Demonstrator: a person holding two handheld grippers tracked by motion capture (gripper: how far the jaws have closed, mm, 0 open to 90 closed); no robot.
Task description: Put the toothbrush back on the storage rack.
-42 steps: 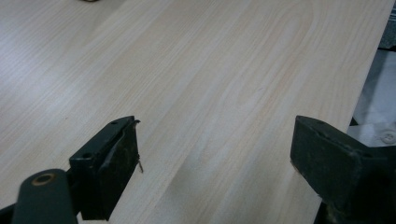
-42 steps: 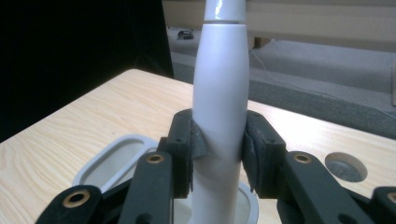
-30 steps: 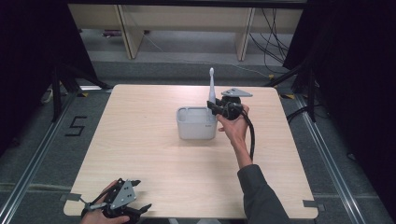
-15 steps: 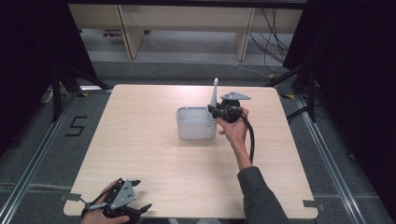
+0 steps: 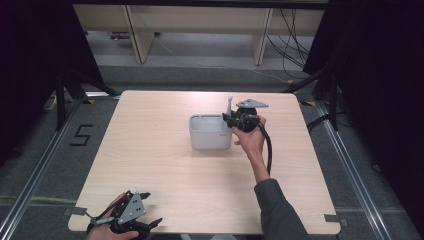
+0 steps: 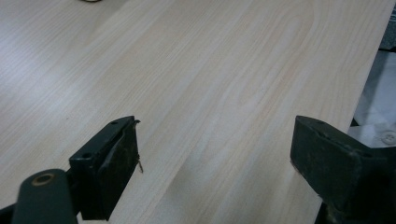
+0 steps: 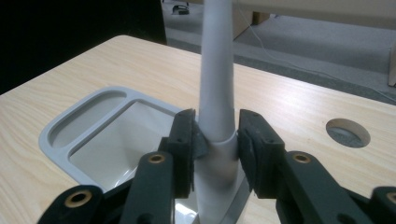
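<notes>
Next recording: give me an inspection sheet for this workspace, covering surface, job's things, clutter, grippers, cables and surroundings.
Surface: light wooden table with a round hole near its far right.
Job's things: grey container mid-table; upright white handle at its right edge.
Clutter: nothing seen.
Grippers: right gripper shut on the white handle; left gripper open over bare wood at the near left corner.
Cables: black cable trails from the right gripper along the forearm; more cables on the floor beyond.
Surroundings: dark curtains, grey floor, a "5" marked at left.
</notes>
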